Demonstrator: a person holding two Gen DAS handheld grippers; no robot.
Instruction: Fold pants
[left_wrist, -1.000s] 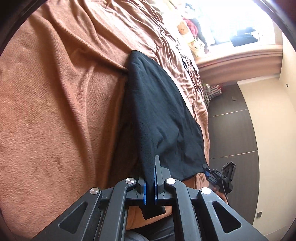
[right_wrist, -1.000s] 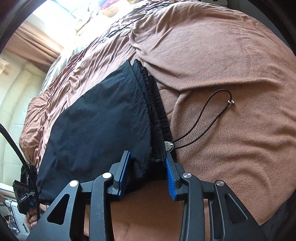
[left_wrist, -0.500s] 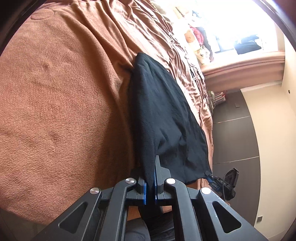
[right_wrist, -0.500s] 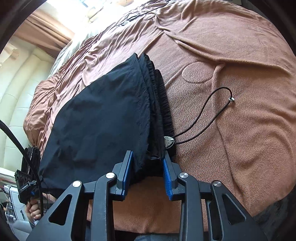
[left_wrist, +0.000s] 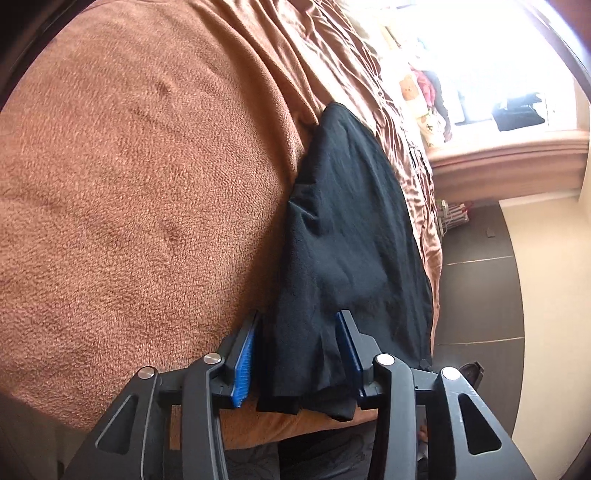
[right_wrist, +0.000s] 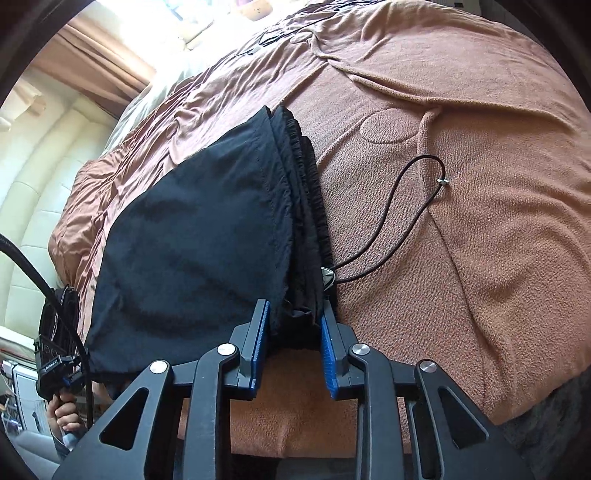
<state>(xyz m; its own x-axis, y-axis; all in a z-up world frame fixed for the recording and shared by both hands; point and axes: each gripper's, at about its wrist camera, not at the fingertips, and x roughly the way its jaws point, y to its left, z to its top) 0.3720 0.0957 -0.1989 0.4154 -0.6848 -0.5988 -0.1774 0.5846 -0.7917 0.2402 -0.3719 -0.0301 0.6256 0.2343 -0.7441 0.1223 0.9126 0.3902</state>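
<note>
Change: left gripper (left_wrist: 295, 354) has let go; a moment ago its jaws pinched the cloth edge, now they stand apart with the fabric lying loose between them
Right gripper (right_wrist: 293, 341): jaws also spread, a little wider than half a second back, straddling the gathered waistband end without clamping it
Pants (right_wrist: 207, 236): black, folded into a compact stack, lying flat on the bed (left_wrist: 129, 203) near its front edge, layers roughly aligned
Drawstring (right_wrist: 402, 218): trails out of the waistband in a loop across the blanket, clear of the stack
Meaning: both releases together suggest this fold is laid down; likely what remains is pulling back, or tucking the cord
Surface: brown fleecy blanket, soft, rumpled further back
Room: bright window (left_wrist: 491, 74) with clutter on the sill, curtain (right_wrist: 96, 62) at one side, dark floor (left_wrist: 480, 295) beyond the bed
</note>
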